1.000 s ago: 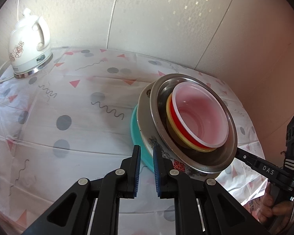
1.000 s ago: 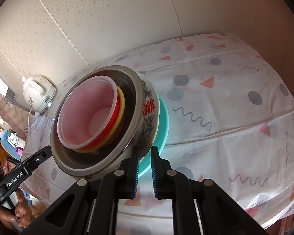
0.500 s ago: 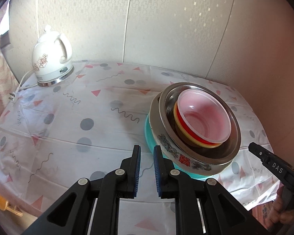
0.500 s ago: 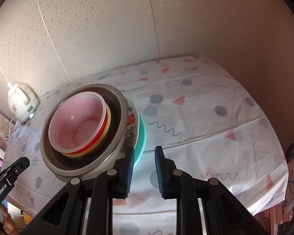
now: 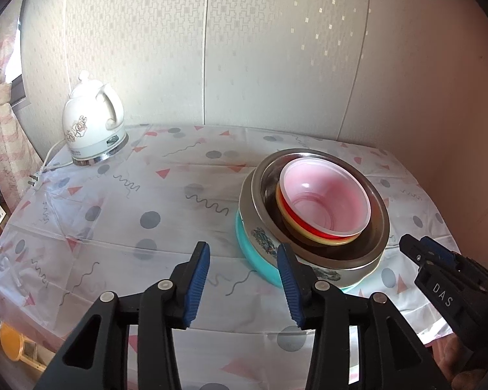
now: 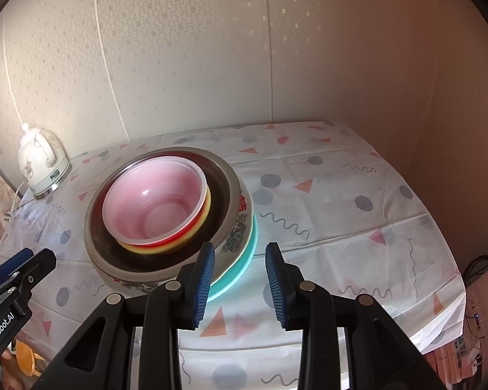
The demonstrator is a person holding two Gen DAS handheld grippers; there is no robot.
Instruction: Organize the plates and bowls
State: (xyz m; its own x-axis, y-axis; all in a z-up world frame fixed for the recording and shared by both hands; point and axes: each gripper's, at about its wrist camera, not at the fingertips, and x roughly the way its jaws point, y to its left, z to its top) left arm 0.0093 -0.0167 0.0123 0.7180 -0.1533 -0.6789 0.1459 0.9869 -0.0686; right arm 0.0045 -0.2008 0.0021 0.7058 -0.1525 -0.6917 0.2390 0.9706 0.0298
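A stack of dishes stands on the table: a teal plate (image 5: 260,265) at the bottom, a flowered white bowl (image 5: 260,237), a steel bowl (image 5: 367,253), yellow and red bowls, and a translucent pink bowl (image 5: 325,201) on top. The same stack shows in the right wrist view, with the pink bowl (image 6: 156,201) and teal plate (image 6: 240,269). My left gripper (image 5: 244,279) is open and empty, just in front of the stack's left side. My right gripper (image 6: 240,282) is open and empty, in front of the stack's right side.
A white electric kettle (image 5: 91,126) with its cord stands at the table's far left corner, also in the right wrist view (image 6: 42,162). The patterned tablecloth (image 5: 130,211) covers the table. Walls close in behind and to the right. A wooden stool (image 5: 13,344) sits below left.
Both grippers have opened and pulled back and up from the stack. The stack now rests on the table on its own.
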